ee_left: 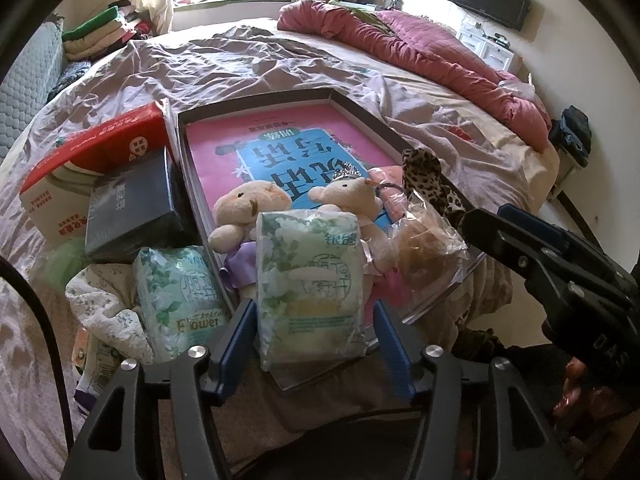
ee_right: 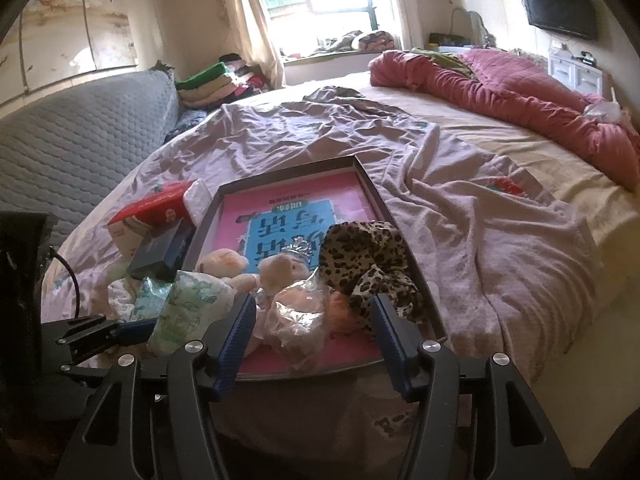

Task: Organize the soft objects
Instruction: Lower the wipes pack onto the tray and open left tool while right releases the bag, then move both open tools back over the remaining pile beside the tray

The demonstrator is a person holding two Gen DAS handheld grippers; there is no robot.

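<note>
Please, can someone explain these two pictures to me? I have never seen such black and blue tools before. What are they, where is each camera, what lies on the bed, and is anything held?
A person holds one hand tool in each hand; each ends in a two-finger claw with a camera behind it. One picture looks along the left claw, the other along the right claw. On the bed stands a shallow tray holding two plush toys, a leopard-print cloth and a clear bag. A tissue pack leans between the left claw's open fingers, which do not press it. The right claw is open too, holding nothing. Boxes lie beside the tray.
</note>
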